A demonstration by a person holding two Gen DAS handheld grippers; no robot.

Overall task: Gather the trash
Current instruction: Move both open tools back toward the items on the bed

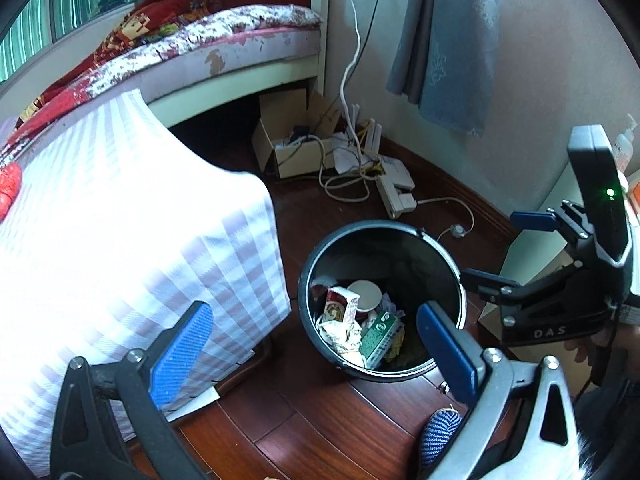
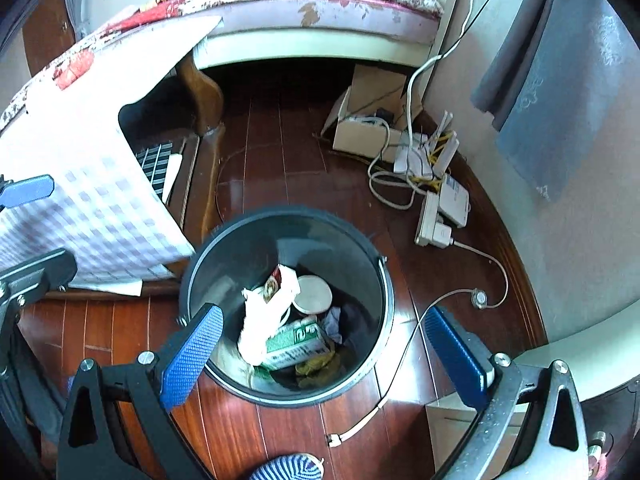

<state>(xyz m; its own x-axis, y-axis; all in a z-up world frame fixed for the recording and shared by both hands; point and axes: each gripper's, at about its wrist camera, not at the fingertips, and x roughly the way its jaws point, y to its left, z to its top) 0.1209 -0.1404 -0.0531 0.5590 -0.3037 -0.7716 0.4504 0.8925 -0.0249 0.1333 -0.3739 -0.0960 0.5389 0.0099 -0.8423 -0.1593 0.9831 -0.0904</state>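
Note:
A round black trash bin [image 1: 400,254] stands on the dark wood floor. It holds a white paper cup [image 1: 365,294], a green carton [image 1: 379,336], a red and white carton [image 1: 339,306] and crumpled paper. My left gripper [image 1: 316,354] hovers open over the bin's near rim, nothing between its blue pads. From the right wrist view, the bin [image 2: 248,248] lies straight below. A blurred white tissue [image 2: 256,330] is above the green carton [image 2: 296,344]. My right gripper [image 2: 324,356] is open and empty above the bin. It also shows at the right [image 1: 516,252].
A table with a checked cloth [image 1: 132,232] stands left of the bin, a bed [image 1: 240,40] behind it. By the wall sit a cardboard box [image 1: 288,148], white cables and a power strip [image 2: 434,228]. A white cabinet [image 2: 580,364] is at the right, a blue striped slipper [image 2: 288,468] near the bottom.

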